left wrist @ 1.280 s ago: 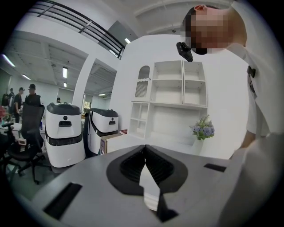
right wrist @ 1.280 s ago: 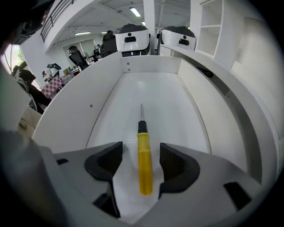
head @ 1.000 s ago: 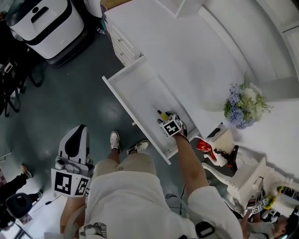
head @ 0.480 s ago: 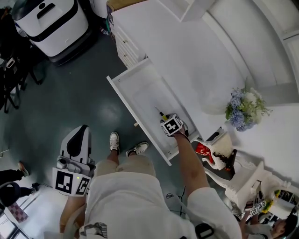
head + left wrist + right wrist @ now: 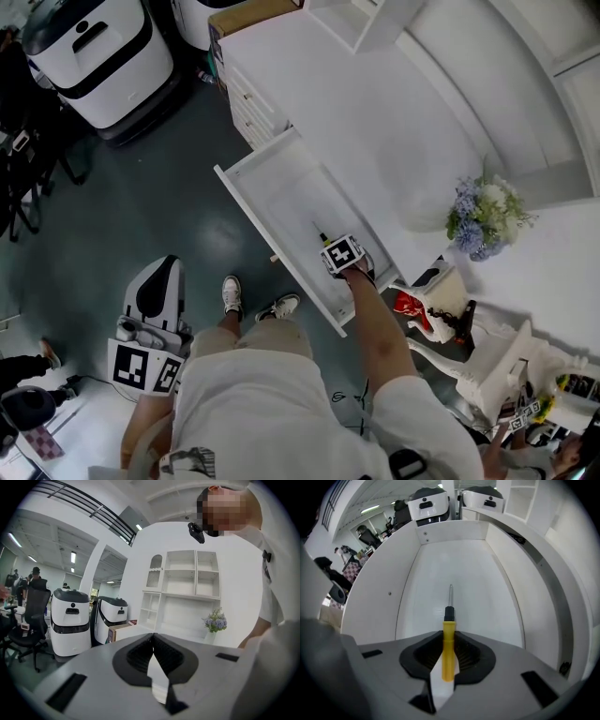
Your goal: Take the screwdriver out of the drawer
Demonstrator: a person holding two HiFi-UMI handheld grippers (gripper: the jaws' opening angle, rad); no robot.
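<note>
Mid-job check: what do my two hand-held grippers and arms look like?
The left hand-held gripper and the right hand-held gripper have pale grey bodies with black ribbed pads. Each carries a white cube printed with black square markers. The left one's white shell has a black oval panel. The sleeves are short and white.

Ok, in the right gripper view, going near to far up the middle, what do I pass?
First the right gripper, jaws just closing on the screwdriver → its metal shaft → the drawer far wall → white machines beyond.
</note>
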